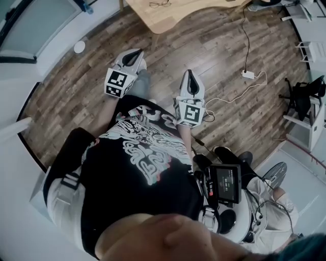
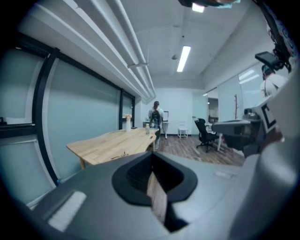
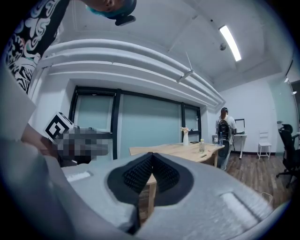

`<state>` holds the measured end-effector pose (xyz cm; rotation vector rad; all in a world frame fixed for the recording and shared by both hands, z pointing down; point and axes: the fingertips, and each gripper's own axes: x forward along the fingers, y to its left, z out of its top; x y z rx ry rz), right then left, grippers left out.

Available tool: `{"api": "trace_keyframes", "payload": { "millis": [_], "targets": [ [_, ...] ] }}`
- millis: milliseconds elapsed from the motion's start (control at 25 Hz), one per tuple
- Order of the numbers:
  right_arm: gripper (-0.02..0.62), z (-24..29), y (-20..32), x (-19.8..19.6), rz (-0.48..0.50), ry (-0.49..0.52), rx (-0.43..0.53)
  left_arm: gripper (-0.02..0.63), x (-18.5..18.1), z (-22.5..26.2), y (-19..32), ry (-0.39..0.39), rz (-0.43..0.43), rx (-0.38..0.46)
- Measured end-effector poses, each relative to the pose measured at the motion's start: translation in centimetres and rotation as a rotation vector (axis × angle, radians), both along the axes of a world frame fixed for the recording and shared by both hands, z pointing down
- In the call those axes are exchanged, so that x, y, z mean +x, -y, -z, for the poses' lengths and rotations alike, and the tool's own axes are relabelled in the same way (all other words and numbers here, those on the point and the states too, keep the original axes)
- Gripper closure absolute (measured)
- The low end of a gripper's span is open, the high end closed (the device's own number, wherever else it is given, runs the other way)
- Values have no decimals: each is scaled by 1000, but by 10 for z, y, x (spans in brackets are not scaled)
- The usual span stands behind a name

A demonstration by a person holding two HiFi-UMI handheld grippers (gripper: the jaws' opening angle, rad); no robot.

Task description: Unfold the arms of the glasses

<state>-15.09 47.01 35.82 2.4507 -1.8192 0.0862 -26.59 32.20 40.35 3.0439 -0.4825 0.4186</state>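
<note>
Glasses [image 1: 160,4] far frm L tool [image 1: 135,54], R tool [image 1: 190,75]

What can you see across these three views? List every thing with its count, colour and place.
glasses: one, dark frame, on the table
table: one, light wood, ahead of the person
vase: one, white, on the table's far end
office chair: one, black, at the floor's right side
power adapter: one, white, on the wooden floor, cable attached
bystander: one, wearing a backpack, beyond the table
left tongs: one, white, shut, empty
right tongs: one, white, shut, empty
</note>
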Motion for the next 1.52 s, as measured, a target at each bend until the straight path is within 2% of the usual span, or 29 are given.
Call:
{"api": "trace_keyframes", "payload": {
  "millis": [200, 440, 640, 840, 1200, 1520],
  "targets": [
    [597, -16, 49, 40, 28, 2, -50, 617, 42, -21, 49, 37, 1, -5],
    [597, -22, 141, 100, 61, 21, -91, 617, 94, -29, 130, 76, 7, -39],
    [597, -19, 226, 131, 111, 9, -91, 617, 125, -24, 203, 72, 27, -33],
    [597, -21, 288, 157, 125, 11, -114, 617, 148, -22, 265, 65, 45, -30],
    [597, -33, 353, 184, 102, 45, -142, 617, 167, -32, 332, 74, 54, -53],
    [597, -38, 385, 190, 167, 64, -162, 617, 176, -43, 355, 75, 82, -87]
  ]
}}
